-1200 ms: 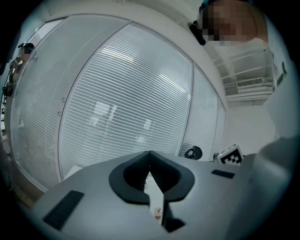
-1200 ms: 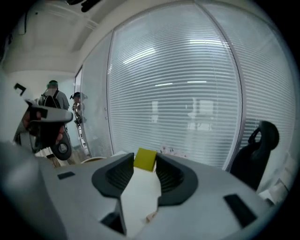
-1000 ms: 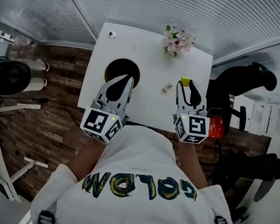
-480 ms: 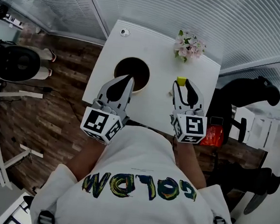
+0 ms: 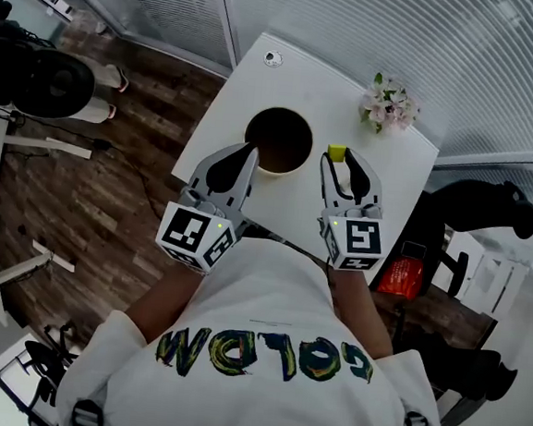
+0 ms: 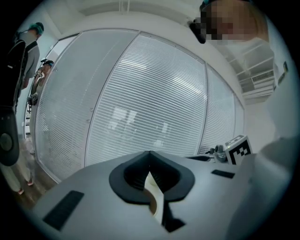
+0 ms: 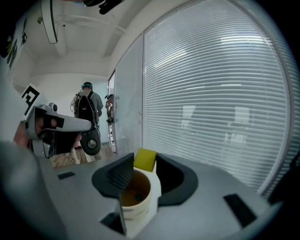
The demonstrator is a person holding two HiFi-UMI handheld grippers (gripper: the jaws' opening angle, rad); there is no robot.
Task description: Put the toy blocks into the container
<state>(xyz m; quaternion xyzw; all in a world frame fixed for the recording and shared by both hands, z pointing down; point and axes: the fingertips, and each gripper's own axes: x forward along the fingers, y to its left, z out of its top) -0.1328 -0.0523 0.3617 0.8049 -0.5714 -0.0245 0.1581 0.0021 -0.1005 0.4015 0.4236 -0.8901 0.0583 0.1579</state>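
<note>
Grips yellow block [image 5: 337,152] in right hand-held gripper [image 5: 338,158] beside container [image 5: 309,146] at surface [image 5: 352,85] centre, ready to drop; holds left hand-held gripper [image 5: 248,148] clenched, empty.

container [image 5: 279,141] on table [image 5: 249,90], block [image 5: 337,153] right, flowers [image 5: 388,105] behind

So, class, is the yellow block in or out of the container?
Out: the right claw holds the block beside the container, not inside it.
</note>
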